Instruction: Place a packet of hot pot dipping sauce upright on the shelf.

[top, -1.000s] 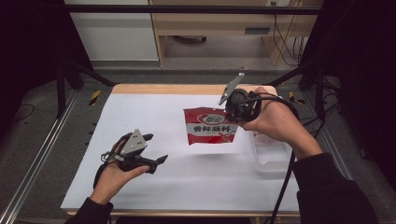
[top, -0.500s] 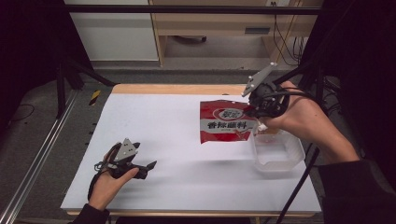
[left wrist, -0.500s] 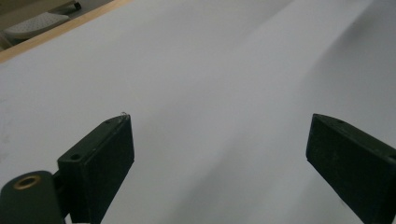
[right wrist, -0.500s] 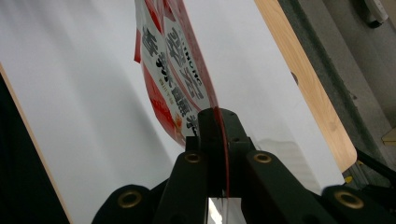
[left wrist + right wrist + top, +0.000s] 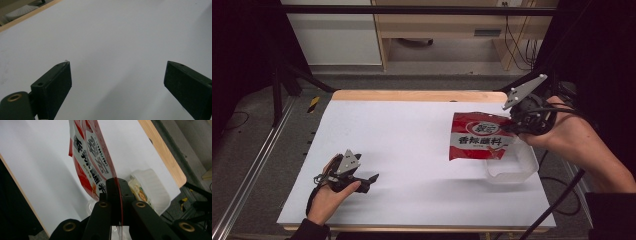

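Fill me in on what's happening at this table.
A person works with a gripper in each hand. The right gripper has its jaws clamped on the edge of a red sauce packet, held up in the air above a clear plastic tub at the right side of the white table. The left gripper rests low at the front left, jaws wide open with nothing between them.

Packet (image 5: pixel 482 137) above tray (image 5: pixel 512 170), table's (image 5: pixel 422 130) right
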`<act>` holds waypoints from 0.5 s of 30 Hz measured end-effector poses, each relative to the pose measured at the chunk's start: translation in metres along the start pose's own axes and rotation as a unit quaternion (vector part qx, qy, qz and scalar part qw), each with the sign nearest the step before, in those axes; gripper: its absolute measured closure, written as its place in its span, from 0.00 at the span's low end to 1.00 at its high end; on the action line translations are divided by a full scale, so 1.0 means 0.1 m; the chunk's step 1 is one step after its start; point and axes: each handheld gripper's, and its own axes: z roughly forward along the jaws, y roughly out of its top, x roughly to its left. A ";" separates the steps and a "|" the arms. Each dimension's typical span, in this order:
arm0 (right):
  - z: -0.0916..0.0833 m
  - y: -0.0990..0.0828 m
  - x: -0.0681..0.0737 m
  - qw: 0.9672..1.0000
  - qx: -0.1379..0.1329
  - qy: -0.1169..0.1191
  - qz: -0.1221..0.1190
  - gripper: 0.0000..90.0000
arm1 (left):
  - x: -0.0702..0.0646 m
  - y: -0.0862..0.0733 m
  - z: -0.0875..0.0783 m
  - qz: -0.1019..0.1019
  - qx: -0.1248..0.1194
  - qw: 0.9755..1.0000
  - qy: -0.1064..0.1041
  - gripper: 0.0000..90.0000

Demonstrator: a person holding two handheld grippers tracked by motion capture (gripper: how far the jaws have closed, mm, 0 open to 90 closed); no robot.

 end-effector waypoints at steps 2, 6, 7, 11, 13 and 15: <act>-0.01 -0.08 -0.03 1.000 0.004 -0.002 0.010 1.00 | 0.00 0.00 0.01 0.000 0.001 1.000 0.000 0.08; 0.00 -0.23 -0.09 0.999 0.017 -0.009 0.028 1.00 | -0.01 0.00 0.01 0.002 0.002 1.000 -0.002 0.08; 0.00 -0.26 -0.10 0.999 0.018 -0.009 0.031 1.00 | -0.01 0.00 0.01 0.001 0.002 1.000 -0.002 0.08; -0.03 -0.43 -0.18 0.998 0.024 -0.015 0.055 1.00 | 0.00 -0.01 0.00 -0.003 0.002 1.000 -0.002 0.08; -0.04 -0.49 -0.21 0.997 0.029 -0.018 0.063 1.00 | 0.00 -0.01 0.00 -0.003 0.001 1.000 -0.003 0.08; -0.03 -0.55 -0.25 0.996 0.036 -0.020 0.074 1.00 | -0.01 -0.01 0.01 -0.002 0.002 1.000 -0.003 0.08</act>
